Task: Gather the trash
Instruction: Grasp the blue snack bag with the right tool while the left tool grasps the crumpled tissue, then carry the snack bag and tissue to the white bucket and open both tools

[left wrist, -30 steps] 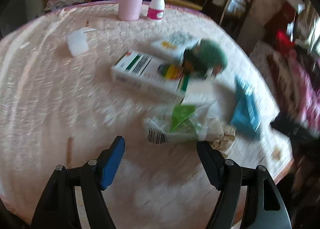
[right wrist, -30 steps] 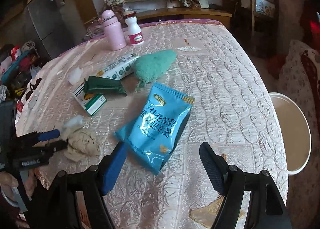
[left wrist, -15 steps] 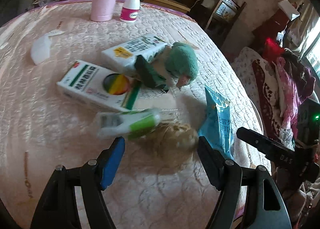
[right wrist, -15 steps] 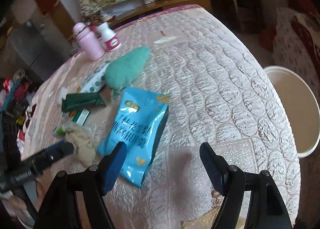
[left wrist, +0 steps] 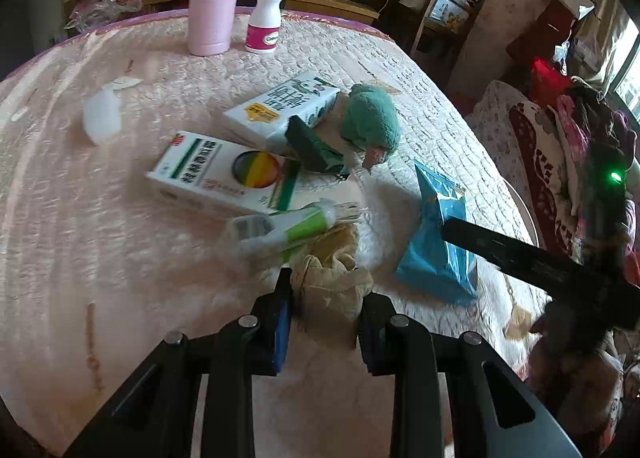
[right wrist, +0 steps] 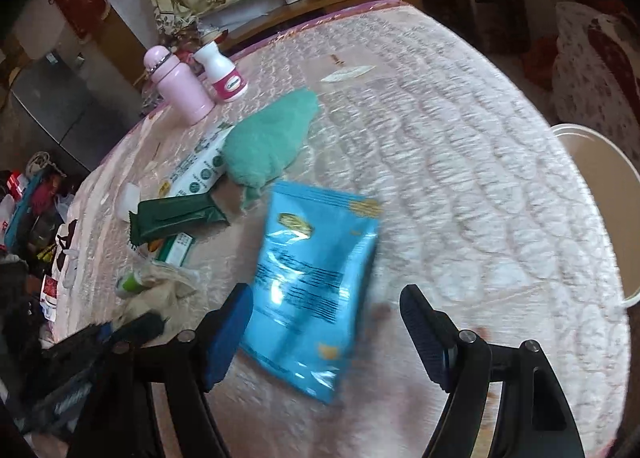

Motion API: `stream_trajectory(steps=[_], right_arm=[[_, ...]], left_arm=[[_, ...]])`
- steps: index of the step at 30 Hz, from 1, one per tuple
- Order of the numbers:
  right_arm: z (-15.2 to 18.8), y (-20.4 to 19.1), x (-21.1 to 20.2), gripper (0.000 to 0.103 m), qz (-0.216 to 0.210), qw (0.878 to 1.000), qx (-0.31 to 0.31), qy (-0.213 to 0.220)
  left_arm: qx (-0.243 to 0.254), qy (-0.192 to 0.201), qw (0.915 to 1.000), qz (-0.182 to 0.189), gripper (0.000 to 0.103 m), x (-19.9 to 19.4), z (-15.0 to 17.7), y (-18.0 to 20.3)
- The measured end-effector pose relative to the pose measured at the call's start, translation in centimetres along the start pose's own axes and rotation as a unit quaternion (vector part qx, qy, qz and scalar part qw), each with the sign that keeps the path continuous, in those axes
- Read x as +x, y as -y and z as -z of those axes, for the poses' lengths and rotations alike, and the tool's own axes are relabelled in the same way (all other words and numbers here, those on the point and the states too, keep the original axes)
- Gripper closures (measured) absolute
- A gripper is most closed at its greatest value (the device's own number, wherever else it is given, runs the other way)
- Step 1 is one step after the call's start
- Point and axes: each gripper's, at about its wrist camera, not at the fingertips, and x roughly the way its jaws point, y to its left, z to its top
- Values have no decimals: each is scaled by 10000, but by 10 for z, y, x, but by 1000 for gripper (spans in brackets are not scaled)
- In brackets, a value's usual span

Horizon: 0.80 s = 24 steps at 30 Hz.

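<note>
**Inspector A:** Left tool [left wrist: 324, 298]: the jaws are closing, with a crumpled beige tissue [left wrist: 334, 282] between them. The fingers [left wrist: 282, 318] sit against both sides of the wad at the near edge of the desk [left wrist: 80, 217].

**Inspector B:** Noted. Beyond the tissue?

**Inspector A:** A clear wrapper with a green label [left wrist: 288, 225], blurred, touches the far side of the wad. Behind it lie a white medicine box [left wrist: 224, 173], a second white carton [left wrist: 280, 109], a dark green packet [left wrist: 312, 145] and a green cloth [left wrist: 372, 121]. A pink bottle [left wrist: 212, 5] and a white bottle [left wrist: 264, 21] stand upright at the far edge.

**Inspector B:** Right tool?

**Inspector A:** Right tool [right wrist: 326, 322]: released, jaws spread wide. A blue snack bag [right wrist: 312, 274] lies flat on the desk between them; neither pad touches it. A round white bucket [right wrist: 600, 145] stands off the desk's right side.

**Inspector B:** Whether the tissue is lifted?

**Inspector A:** Cannot tell.
</note>
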Motion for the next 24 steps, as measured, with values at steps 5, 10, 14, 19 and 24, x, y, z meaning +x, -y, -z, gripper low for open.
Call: stream_trajectory(steps=[5, 10, 14, 19, 24], right_arm=[[2, -27, 20, 24, 383, 9982, -452, -73], [5, -22, 13, 47, 277, 9977, -619, -2], [6, -6, -15, 48, 248, 9969, -708, 227], [1, 19, -49, 48, 402, 9954, -716, 501], [-6, 51, -70, 48, 556, 9947, -571, 647]], left_arm=[[165, 108, 9998, -9, 73, -17, 4, 7], [310, 123, 9994, 38, 73, -15, 2, 24], [452, 151, 9988, 103, 73, -10, -4, 46], [674, 209, 9971, 272, 73, -5, -14, 82], [890, 189, 9949, 430, 73, 7, -26, 121]])
